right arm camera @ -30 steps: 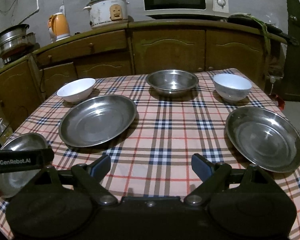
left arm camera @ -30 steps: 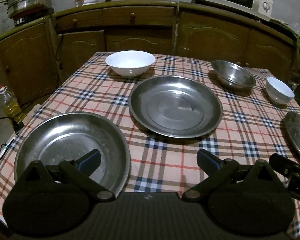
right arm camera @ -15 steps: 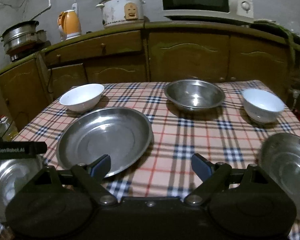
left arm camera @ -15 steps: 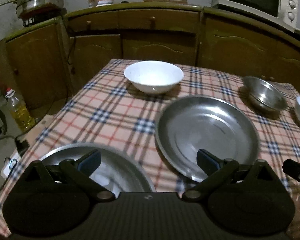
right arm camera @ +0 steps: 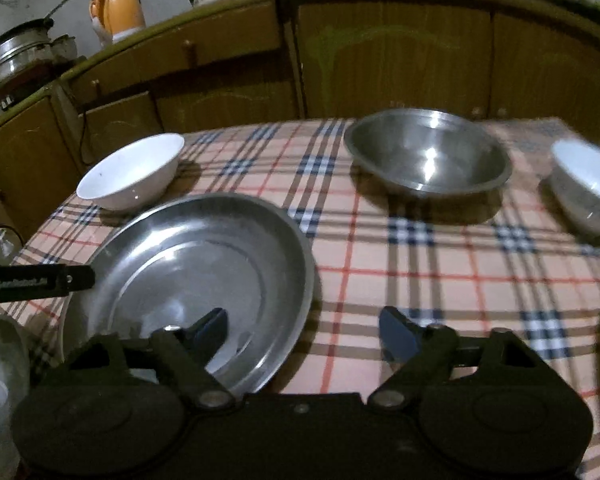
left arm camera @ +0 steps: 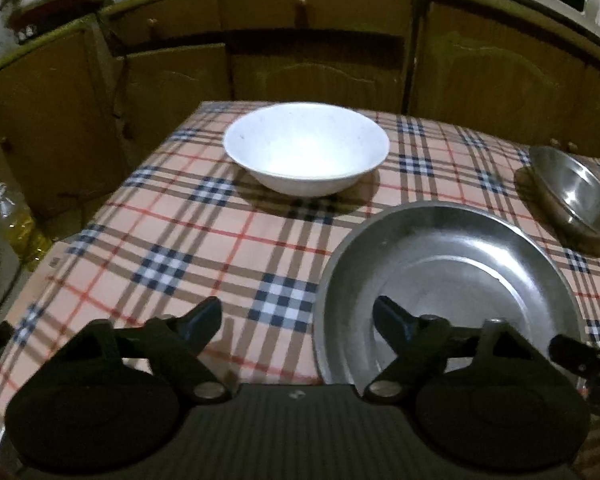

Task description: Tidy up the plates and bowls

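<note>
Both grippers' jaws have just been closing yet stand spread and empty: the left gripper (left arm camera: pixel 296 320) straddles the near-left rim of the steel plate (left arm camera: pixel 452 264), the right gripper (right arm camera: pixel 302 326) its near-right rim (right arm camera: pixel 204 264).

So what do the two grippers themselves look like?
Both look alike: the left gripper and the right gripper have matte black bodies with two round housings, angled black linkage arms on silver pivot pins and dark blue-tinted fingertips. White lettering on the left one's side is too blurred to read.
</note>
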